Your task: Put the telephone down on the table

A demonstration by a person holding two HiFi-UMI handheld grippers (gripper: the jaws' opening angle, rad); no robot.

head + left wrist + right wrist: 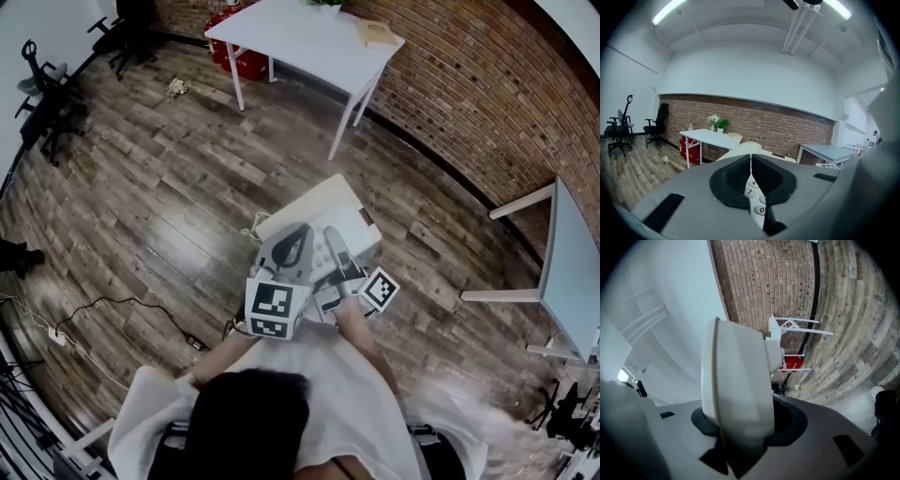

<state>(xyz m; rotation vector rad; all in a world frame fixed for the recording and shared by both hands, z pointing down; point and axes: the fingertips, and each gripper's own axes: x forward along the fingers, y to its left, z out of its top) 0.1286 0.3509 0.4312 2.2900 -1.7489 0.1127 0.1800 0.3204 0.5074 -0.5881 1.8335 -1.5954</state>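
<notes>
So the left gripper point(751, 182) is pinching the telephone point(319, 211) by its thin keypad edge, and the right gripper point(740, 427) is clamped round its pale body. It's up in the air over the wood floor point(169, 187), well short of the white tabletop point(300, 37). That left pinch looks skimpy, I think, so one wobble could twist it loose.
</notes>
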